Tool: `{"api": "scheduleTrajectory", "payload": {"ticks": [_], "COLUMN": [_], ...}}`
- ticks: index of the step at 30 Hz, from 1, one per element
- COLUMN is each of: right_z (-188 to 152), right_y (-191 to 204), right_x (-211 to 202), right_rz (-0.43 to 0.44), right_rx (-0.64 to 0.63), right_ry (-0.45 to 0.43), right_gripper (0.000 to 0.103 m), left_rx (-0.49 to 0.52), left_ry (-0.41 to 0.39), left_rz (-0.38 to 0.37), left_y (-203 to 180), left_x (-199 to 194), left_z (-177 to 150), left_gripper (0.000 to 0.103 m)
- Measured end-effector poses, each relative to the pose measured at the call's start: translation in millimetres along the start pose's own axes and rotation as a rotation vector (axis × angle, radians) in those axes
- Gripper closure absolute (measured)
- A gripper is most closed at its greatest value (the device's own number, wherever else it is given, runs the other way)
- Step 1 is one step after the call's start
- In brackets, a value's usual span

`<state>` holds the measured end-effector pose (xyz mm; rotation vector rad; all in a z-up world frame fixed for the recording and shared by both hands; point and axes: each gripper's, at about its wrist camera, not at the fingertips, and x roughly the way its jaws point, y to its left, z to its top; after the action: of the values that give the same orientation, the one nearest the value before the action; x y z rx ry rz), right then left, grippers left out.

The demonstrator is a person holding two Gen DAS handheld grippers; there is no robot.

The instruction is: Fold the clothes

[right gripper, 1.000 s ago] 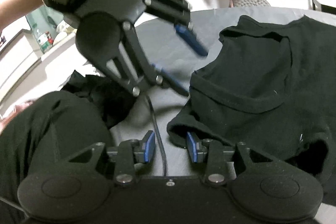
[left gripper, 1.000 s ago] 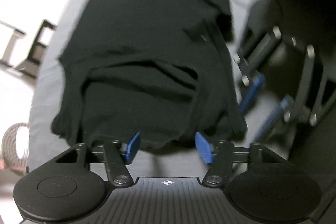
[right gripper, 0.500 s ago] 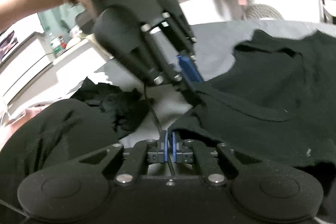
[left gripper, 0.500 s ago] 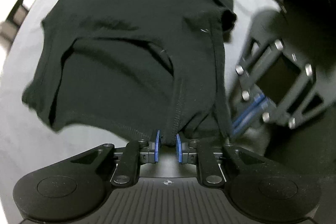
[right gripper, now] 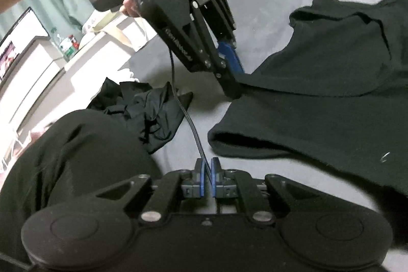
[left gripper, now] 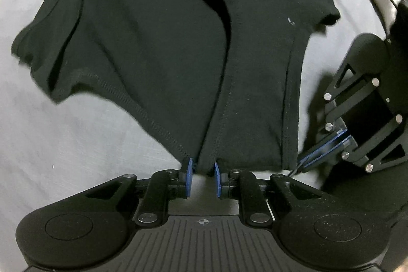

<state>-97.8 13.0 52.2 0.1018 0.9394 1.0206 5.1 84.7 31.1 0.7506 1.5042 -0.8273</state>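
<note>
My left tool [left gripper: 202, 176] pinches the hem of the black shirt [left gripper: 178, 47], which sprawls rumpled on the grey table [left gripper: 63, 149]. My right tool [right gripper: 207, 177] is pressed together beside the shirt's near corner, apparently holding no cloth. Pulling one-sided could skew the shirt.

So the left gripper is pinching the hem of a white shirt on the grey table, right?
Not white: the left wrist view shows the shirt is black. The left gripper does pinch its hem on the grey table.
</note>
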Motion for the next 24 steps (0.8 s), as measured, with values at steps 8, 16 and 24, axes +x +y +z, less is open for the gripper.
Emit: {"api": "scheduleTrajectory", "payload": {"ticks": [8, 16, 24], "right_z": [6.3, 5.9, 16.7], "right_y": [9.4, 12.8, -4.3], "right_x": [-34.5, -34.3, -61.7], "right_rz": [-0.112, -0.173, -0.231], "right_rx": [-0.176, -0.237, -0.145], "right_ry": [-0.077, -0.053, -0.069], "right_gripper": [0.065, 0.061, 0.052], "left_rx": [-0.06, -0.553, -0.943], "left_ry": [-0.03, -0.252, -0.737], "left_rz": [-0.036, -0.169, 0.005], "left_y": [-12.7, 13.5, 83.4], "left_x": [-10.8, -4.6, -36.9], "left_z": [-30.9, -82.2, -98.9], "left_gripper": [0.087, 0.042, 0.042]}}
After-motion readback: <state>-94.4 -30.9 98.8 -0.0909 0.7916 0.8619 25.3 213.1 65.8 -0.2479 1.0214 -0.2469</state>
